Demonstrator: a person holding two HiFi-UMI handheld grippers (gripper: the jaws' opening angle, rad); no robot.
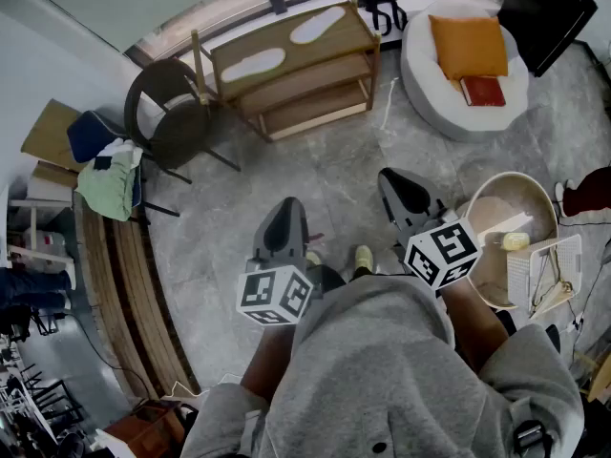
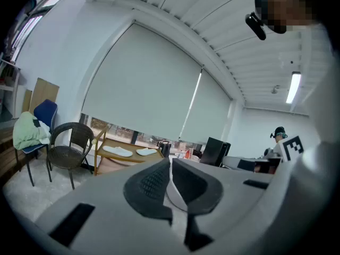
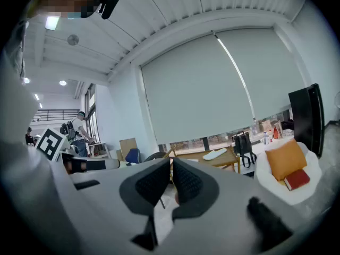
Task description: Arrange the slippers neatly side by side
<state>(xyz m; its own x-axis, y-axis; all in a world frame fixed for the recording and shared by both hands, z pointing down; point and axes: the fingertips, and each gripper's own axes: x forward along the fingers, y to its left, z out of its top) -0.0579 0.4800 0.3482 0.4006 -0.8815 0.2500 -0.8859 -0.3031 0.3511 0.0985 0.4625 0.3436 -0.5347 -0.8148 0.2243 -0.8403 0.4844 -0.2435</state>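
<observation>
Two flat white slippers [image 1: 253,64] far off on top of light wooden rack [image 1: 298,53], apart, end to end. Left tongs [image 1: 284,219], right tongs [image 1: 402,194] both closed, empty, near body. Risk: closed tips nudging thin slipper off rack edge; must open first.

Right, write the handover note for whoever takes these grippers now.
Left gripper: shut, empty. Right gripper: shut, empty. Both are held close to the body.
Slippers: the left-hand slipper and right-hand slipper lie on top of the wooden rack across the floor, end to end with a gap.
Done: nothing yet.
Left: walk over, set them side by side.
</observation>
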